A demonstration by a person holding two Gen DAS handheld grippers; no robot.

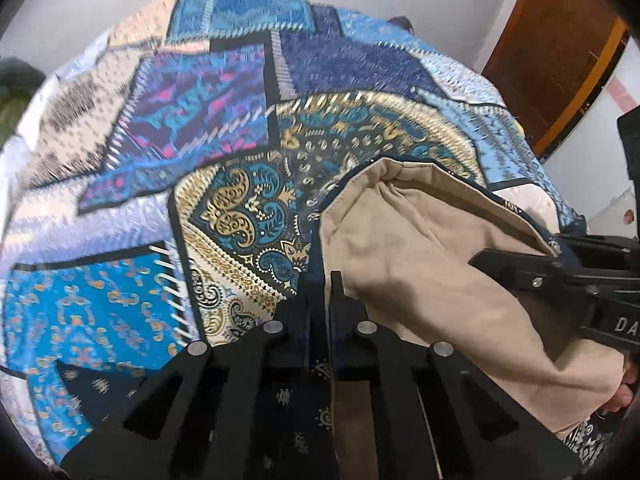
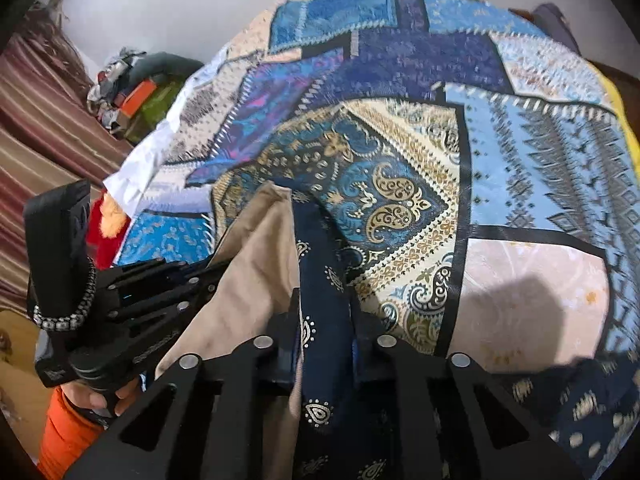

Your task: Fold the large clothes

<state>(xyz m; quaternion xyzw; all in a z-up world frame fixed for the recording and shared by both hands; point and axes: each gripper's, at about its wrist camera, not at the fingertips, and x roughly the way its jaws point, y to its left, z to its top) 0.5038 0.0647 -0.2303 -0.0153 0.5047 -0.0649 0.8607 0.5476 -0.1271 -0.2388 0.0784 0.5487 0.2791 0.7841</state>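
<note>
The garment is navy with gold paisley print [image 2: 320,264] and has a plain beige lining [image 1: 420,240]. It lies bunched on the patchwork bedspread [image 1: 224,208]. My left gripper [image 1: 325,292] is shut on the garment's navy edge, beside the beige lining. In the same view my right gripper [image 1: 516,256] comes in from the right, clamped on the far edge of the beige fold. In the right wrist view my right gripper [image 2: 326,308] is shut on a navy strip. My left gripper [image 2: 212,276] bites the beige cloth at the left. A hand [image 2: 100,396] in an orange sleeve [image 2: 64,440] holds it.
The bedspread [image 2: 500,160] covers the whole bed in blue, navy and cream patches. A pile of clothes and items [image 2: 136,92] sits at the bed's far left, by a striped curtain [image 2: 40,128]. A brown wooden door [image 1: 560,48] stands at the far right against a white wall.
</note>
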